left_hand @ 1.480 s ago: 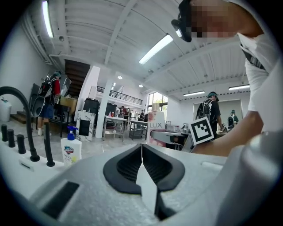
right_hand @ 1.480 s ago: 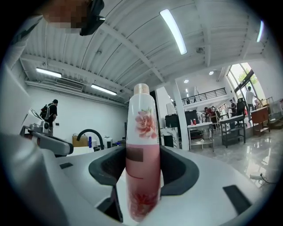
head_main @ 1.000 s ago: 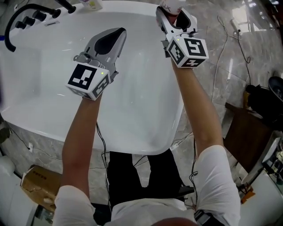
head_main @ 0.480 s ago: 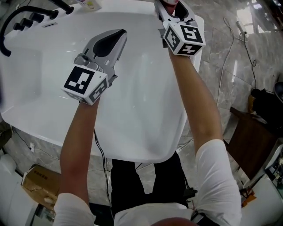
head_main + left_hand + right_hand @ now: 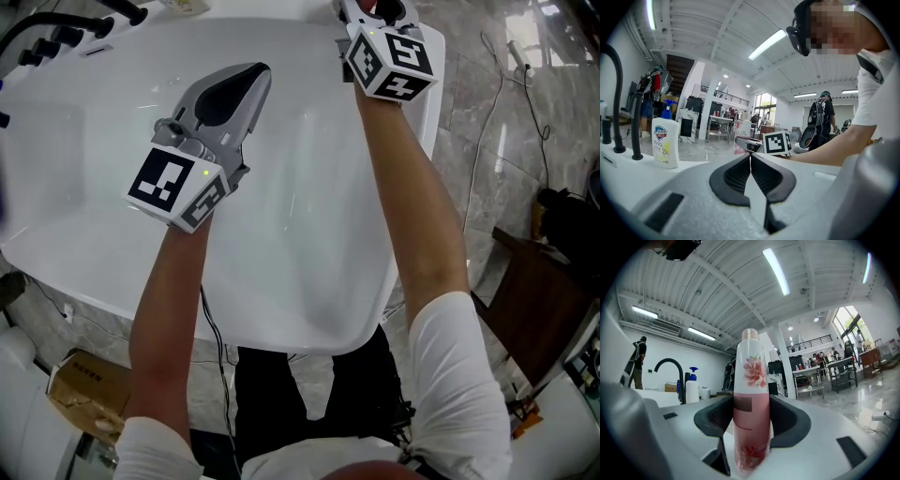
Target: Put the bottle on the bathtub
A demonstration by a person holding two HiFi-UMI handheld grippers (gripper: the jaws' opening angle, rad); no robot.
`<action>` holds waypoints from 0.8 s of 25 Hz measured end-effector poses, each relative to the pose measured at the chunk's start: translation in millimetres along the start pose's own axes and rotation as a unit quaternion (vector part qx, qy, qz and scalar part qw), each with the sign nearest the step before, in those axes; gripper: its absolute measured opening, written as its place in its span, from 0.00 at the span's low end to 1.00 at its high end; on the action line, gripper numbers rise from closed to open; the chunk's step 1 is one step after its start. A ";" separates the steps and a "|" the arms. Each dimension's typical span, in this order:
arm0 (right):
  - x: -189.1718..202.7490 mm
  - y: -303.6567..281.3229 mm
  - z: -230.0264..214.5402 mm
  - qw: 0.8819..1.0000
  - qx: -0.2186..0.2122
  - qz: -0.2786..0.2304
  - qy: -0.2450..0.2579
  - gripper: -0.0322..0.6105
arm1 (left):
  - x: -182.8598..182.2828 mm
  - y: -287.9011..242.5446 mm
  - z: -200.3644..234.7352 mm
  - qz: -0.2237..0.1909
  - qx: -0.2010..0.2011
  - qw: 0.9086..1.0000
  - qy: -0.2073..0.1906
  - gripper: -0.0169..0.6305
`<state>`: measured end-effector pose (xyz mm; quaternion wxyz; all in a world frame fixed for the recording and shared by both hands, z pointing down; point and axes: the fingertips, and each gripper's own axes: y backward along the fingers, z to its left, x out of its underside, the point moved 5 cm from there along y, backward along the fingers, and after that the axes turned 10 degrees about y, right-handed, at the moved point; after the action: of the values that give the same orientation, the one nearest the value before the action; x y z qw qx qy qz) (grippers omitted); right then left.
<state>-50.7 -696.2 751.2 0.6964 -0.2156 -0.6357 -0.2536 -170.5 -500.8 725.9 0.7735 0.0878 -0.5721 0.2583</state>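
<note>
A pink bottle [image 5: 751, 394] with a flower print and a pale cap stands upright between my right gripper's [image 5: 751, 416] jaws, which are shut on it. In the head view that right gripper [image 5: 377, 9] is at the far right rim of the white bathtub [image 5: 234, 323]; the bottle is almost cut off by the top edge. My left gripper [image 5: 253, 73] hovers over the tub's middle, jaws shut with nothing between them [image 5: 750, 157]. The left gripper view shows the right gripper's marker cube [image 5: 777, 143] and the bottle [image 5: 743, 133] beyond.
A black faucet [image 5: 56, 33] and a white pump soap bottle [image 5: 665, 140] stand on the tub's far left rim. Cables [image 5: 511, 94] lie on the marble floor to the right. A cardboard box [image 5: 80, 394] sits at lower left, dark furniture [image 5: 534, 300] at right.
My right gripper has carried the bottle farther away, toward the tub's far rim and the top edge of the head view. The left gripper has barely shifted.
</note>
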 end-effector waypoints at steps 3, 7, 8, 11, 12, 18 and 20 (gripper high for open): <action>2.1 -0.6 0.9 1.000 -0.001 -0.003 0.016 0.41 | -0.4 0.4 -0.7 -0.004 0.000 1.000 0.002 0.06; 2.2 4.9 5.5 0.999 -0.009 0.001 0.041 0.41 | 4.5 2.7 -4.9 -0.004 0.003 1.000 0.004 0.06; 2.0 5.4 6.0 0.999 -0.010 0.005 0.044 0.41 | 6.3 3.4 -5.3 -0.004 0.003 1.000 0.008 0.06; 1.0 4.3 8.2 0.998 -0.017 0.027 0.055 0.41 | 10.7 6.8 -7.2 -0.001 0.003 1.000 0.018 0.06; 1.2 4.0 9.6 0.997 -0.023 0.035 0.059 0.41 | 11.7 8.2 -8.8 0.001 0.003 1.000 0.020 0.06; -2.9 22.0 4.6 0.995 -0.038 0.070 0.061 0.41 | 6.7 23.1 -27.0 -0.014 0.003 0.999 0.036 0.05; -3.5 36.0 5.0 0.994 -0.037 0.084 0.059 0.41 | 3.7 34.7 -34.5 -0.018 0.004 0.999 0.040 0.06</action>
<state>-32.1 -664.8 749.0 0.7431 -0.2788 -0.5634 -0.2297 -158.1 -455.4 712.4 0.7998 0.0904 -0.5381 0.2501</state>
